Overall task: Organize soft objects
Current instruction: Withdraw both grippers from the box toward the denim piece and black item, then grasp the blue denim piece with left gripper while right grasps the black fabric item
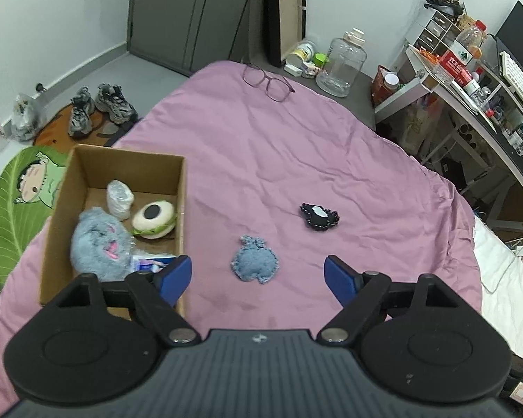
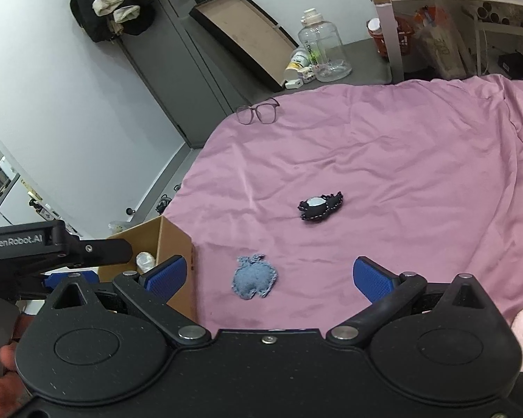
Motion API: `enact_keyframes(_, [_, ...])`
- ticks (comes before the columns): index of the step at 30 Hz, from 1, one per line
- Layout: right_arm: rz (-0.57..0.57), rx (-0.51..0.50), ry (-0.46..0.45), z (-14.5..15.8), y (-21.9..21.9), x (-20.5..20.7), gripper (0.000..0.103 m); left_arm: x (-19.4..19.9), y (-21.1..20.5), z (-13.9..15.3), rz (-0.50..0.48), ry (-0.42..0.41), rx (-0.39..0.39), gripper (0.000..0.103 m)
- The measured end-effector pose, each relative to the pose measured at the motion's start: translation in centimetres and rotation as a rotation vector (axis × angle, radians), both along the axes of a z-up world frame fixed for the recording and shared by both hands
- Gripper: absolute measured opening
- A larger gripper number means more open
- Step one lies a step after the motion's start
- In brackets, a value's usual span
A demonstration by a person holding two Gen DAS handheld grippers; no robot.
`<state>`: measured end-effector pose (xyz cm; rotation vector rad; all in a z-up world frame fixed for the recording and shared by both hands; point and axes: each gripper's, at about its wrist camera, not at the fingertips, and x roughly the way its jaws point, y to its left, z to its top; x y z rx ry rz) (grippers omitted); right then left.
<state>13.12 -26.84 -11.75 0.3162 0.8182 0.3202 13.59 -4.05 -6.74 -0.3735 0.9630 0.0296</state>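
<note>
The blue denim toy (image 1: 255, 260) is lying on the bed (image 1: 296, 160), just ahead between the left tool's (image 1: 258, 273) released fingers. The right tool (image 2: 270, 275) is hanging released too, the toy nearer its left finger.

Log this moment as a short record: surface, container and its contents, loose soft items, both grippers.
surface: pink bedsheet
container: open cardboard box, at the sheet's left edge
in box: fuzzy blue-grey plush, cream round plush, small clear bag
loose on sheet: blue denim plush, black beaded plush beyond it
other: glasses at far edge
left gripper: open, empty, denim plush ahead
right gripper: open, empty
</note>
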Motion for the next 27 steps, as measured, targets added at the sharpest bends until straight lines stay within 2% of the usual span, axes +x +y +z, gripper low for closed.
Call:
enact_keyframes(1, [0.000, 0.003, 0.005, -0.2, -0.1, 0.2, 0.103, 0.2, -0.1, -0.2, -0.009, -0.001, -0.014, 0.087])
enact_keyframes(3, [-0.001, 0.012, 0.020, -0.7, -0.4, 0.7, 0.103, 0.8, -0.7, -0.4, -0.022, -0.007, -0.005, 0.099])
enact_keyframes(5, [-0.007, 0.014, 0.030, -1.2, -0.7, 1.2, 0.103, 1.3, -1.0, -0.7, -0.030, -0.016, -0.010, 0.103])
enact_keyframes(16, [-0.090, 0.055, 0.081, -4.7, -3.3, 4.5, 0.103, 4.5, -2.9, -4.6, -0.063, 0.098, 0.047, 0.103])
enact_keyframes(23, [-0.117, 0.128, 0.111, -7.4, -4.6, 6.7, 0.102, 6.9, -3.7, -7.0, -0.073, 0.134, 0.085, 0.101])
enact_keyframes(25, [-0.126, 0.132, 0.116, -8.0, -4.7, 7.3, 0.102, 7.5, -3.9, -7.9, -0.072, 0.148, 0.097, 0.100])
enact_keyframes(27, [-0.128, 0.136, 0.122, -8.6, -4.8, 8.0, 0.096, 8.0, -3.9, -8.8, -0.066, 0.161, 0.109, 0.099])
